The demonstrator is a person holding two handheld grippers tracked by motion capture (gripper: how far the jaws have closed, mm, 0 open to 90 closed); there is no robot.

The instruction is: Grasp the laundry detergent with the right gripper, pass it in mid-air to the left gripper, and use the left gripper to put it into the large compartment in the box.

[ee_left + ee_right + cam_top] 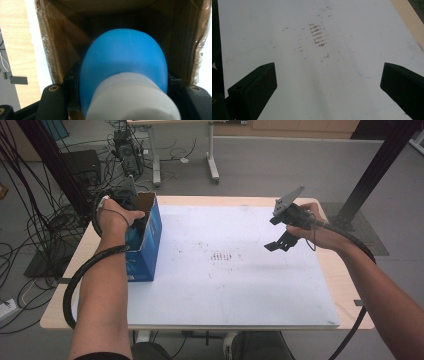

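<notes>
We had the left gripper [122, 100] clamped on the blue bottle [123, 62], already inside the cardboard box [150, 235] at the table's left. Right gripper [327, 82] hung wide open, empty, over the white board [287, 37]. Risk: bottle could snag on the box wall & tip the box.

We're in a lab or workshop: cable bundles [30, 220] hang at the left, black rig posts [372, 175] rise upper right, grey floor [280, 165] all around.

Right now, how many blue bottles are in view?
1. A blue bottle with a white cap sits clamped in the left tool, inside the open blue cardboard box at the table's left. Others may be hidden inside.
</notes>
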